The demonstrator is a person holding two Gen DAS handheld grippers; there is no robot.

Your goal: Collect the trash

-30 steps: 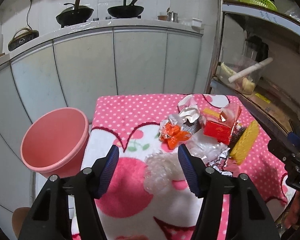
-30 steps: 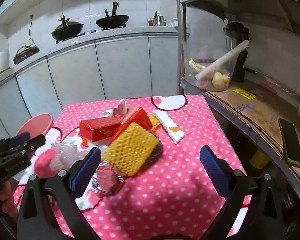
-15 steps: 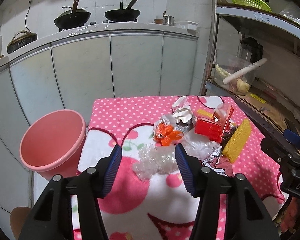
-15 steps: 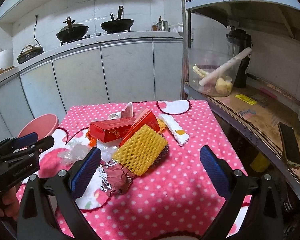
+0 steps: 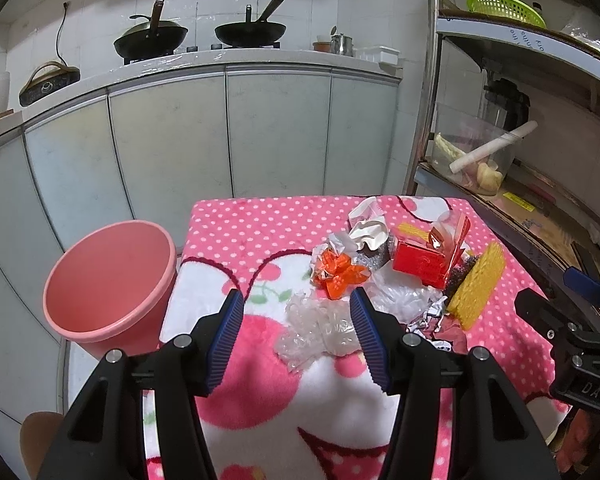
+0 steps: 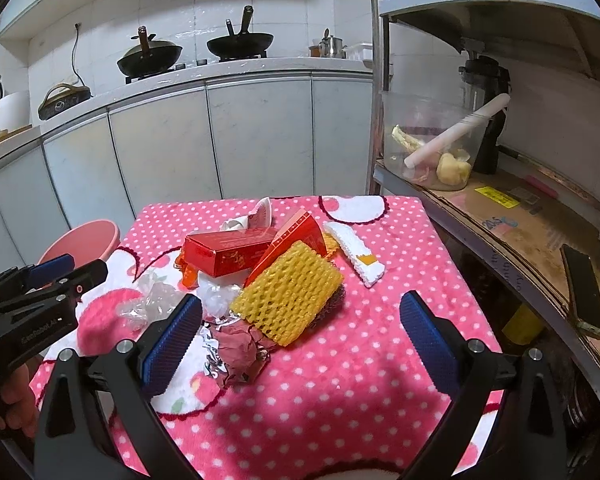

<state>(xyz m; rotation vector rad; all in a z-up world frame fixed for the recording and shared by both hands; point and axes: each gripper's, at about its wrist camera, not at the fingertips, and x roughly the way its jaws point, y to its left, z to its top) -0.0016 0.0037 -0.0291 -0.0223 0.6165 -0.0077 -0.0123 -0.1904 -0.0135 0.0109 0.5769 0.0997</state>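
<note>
A heap of trash lies on the pink polka-dot tablecloth (image 5: 260, 224): crumpled clear plastic (image 5: 320, 330), an orange wrapper (image 5: 338, 274), a red box (image 5: 424, 260), yellow foam netting (image 5: 478, 286), foil and white paper. My left gripper (image 5: 296, 340) is open and empty, hovering just short of the clear plastic. My right gripper (image 6: 300, 338) is open and empty, above the foil (image 6: 236, 350) and the yellow netting (image 6: 288, 298). A pink bin (image 5: 106, 276) stands beside the table's left edge.
Grey cabinets and a counter with two woks (image 5: 152, 38) run behind the table. A metal shelf (image 6: 500, 220) with a clear container, cardboard and a phone stands right of the table. A white foam strip (image 6: 356, 254) lies on the cloth.
Both grippers have pulled back and risen slightly from the pile, so more of the table shows. The trash has not moved. Both stay open.
</note>
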